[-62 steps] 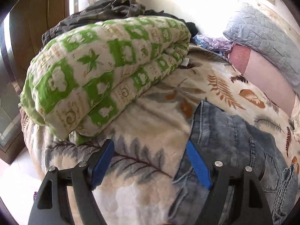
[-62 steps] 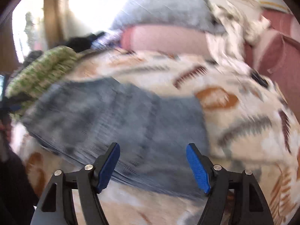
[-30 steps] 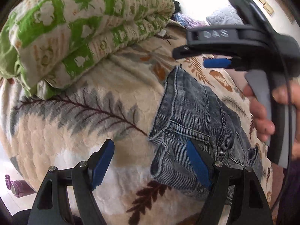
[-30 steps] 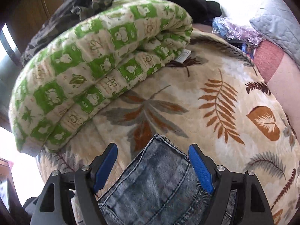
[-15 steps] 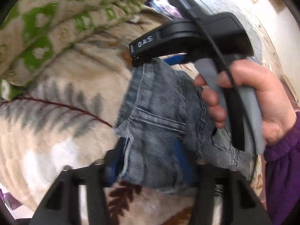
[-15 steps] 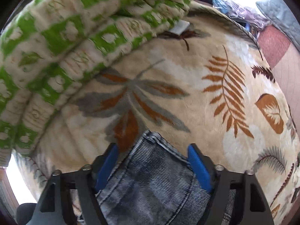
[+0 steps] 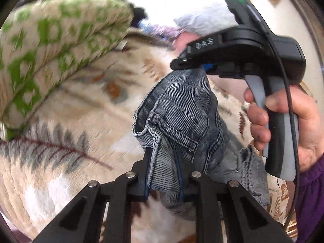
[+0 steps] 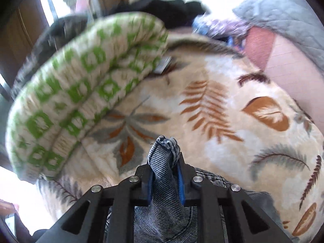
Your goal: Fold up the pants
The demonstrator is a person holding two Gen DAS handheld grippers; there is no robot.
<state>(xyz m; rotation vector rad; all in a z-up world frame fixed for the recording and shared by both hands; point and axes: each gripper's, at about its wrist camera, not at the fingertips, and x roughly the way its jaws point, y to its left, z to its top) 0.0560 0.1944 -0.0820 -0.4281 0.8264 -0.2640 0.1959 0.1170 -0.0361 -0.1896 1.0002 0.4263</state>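
— Holding both ends now, are you? Where are the pants (image 7: 182,119)?

— I am gripping them off the leaf-print blanket (image 7: 66,121), just beside the folded green quilt (image 7: 50,46). My left gripper (image 7: 163,172) is clamping a bunch of the grey denim hem between its blue pads, and my right gripper (image 7: 199,66) is pinching the far corner of the same edge. Through the right wrist camera I am seeing that gripper (image 8: 165,180) clenched on a tuft of denim (image 8: 164,162), with the blanket (image 8: 222,111) spreading beyond it toward the quilt (image 8: 81,85).

— So how far along are we?

— Judging by this, I am only starting. I am seeing no finished, flat crease; the cloth is hanging slack and rumpled between the two grips, and its lower part is trailing down to the blanket on the side away from the quilt. Carrying this edge across, laying it flat and smoothing it are all waiting, as I read it.

— And your hands?

— My right hand (image 7: 283,125) is wrapping the grey handle, fingers curling round the front, holding that tool level and side-on, on the side of the pants away from the quilt. My left tool is pointing forward and slightly down at the blanket; I am not seeing the hand behind it, so I am saying nothing of it
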